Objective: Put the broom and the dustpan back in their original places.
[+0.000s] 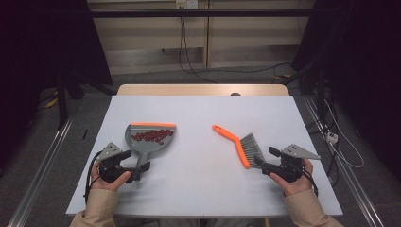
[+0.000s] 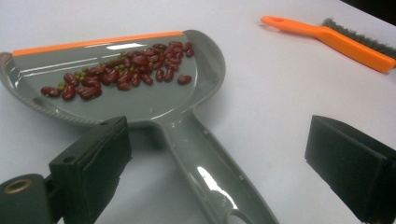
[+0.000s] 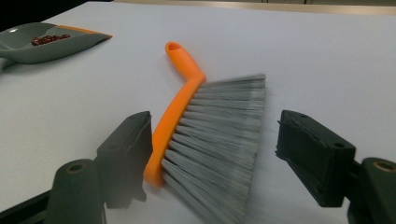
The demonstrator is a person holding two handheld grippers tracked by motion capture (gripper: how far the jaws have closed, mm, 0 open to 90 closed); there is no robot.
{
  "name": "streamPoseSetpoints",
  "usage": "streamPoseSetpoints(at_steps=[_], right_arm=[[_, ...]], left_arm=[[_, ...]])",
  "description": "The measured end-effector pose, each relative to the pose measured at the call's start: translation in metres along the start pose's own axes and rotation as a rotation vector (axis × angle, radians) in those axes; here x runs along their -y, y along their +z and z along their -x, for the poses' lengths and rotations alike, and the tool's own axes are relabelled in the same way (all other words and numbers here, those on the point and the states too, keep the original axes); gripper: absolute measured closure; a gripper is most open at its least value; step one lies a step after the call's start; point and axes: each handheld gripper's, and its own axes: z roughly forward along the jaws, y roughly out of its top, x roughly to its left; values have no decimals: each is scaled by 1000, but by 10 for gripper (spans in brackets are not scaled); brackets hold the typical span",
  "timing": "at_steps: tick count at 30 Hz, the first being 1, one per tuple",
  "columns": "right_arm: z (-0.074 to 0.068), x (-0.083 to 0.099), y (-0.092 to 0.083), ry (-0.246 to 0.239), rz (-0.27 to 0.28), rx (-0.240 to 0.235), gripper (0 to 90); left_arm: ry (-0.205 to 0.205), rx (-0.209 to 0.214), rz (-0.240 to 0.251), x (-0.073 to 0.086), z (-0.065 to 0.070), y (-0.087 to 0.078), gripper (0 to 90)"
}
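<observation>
Sleeved forearms are coming in at the near edge in the high view, each hand carrying a hand-held gripper. Worktop (image 1: 198, 189), white and broad, is bearing everything. Grey dustpan (image 1: 150, 137) with an orange lip is lying flat at the left, handle pointing toward the person. Brush (image 1: 239, 144), orange-handled with grey bristles, is lying flat at the right, well apart from the dustpan. Left hand-held gripper (image 2: 219, 168) is standing with jaws apart, straddling the dustpan handle without pressing on it. Right hand-held gripper (image 3: 212, 158) is also standing with jaws apart, the bristle end of the brush lying between them, pads not gripping. Red beans (image 2: 119, 74), a few green ones mixed in, are sitting heaped in the dustpan's bowl.
</observation>
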Motion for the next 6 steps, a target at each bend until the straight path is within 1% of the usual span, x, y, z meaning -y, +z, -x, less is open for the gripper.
streamPoseSetpoints(at_steps=[1,2,4,6], right_arm=[[0,1,-1,-2,-1,1,265],[0,1,-1,-5,0,-5,265],[-1,1,-1,-11,3,-6,265],[-2,0,-1,-16,10,-15,264]], left_arm=[[0,2,4,0,1,1,66],[11,8,1,-1,1,1,66],[16,11,-3,0,1,2,66],[11,12,7,0,1,2,66]])
